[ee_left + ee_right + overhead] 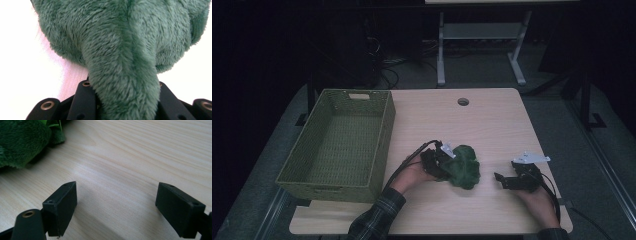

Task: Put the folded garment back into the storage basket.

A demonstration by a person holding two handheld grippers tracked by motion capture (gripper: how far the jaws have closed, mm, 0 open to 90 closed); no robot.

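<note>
The left gripper (443,161) has its jaws clenched on a fold of the green plush toy (464,166), near the table's middle. The grasp looks made; lifting and carrying it left to the far wicker basket (384,131) remains. The right gripper (504,181) rests released, apart.

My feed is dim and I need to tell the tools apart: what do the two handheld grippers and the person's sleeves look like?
Both are black two-jaw tools. The left gripper and the right gripper each carry a grey three-cornered plate on top and trail a black cable. Up close, the right gripper's blocky jaw pads are matte black, with brass-coloured rivets at the joints. The left sleeve is dark plaid.
</note>
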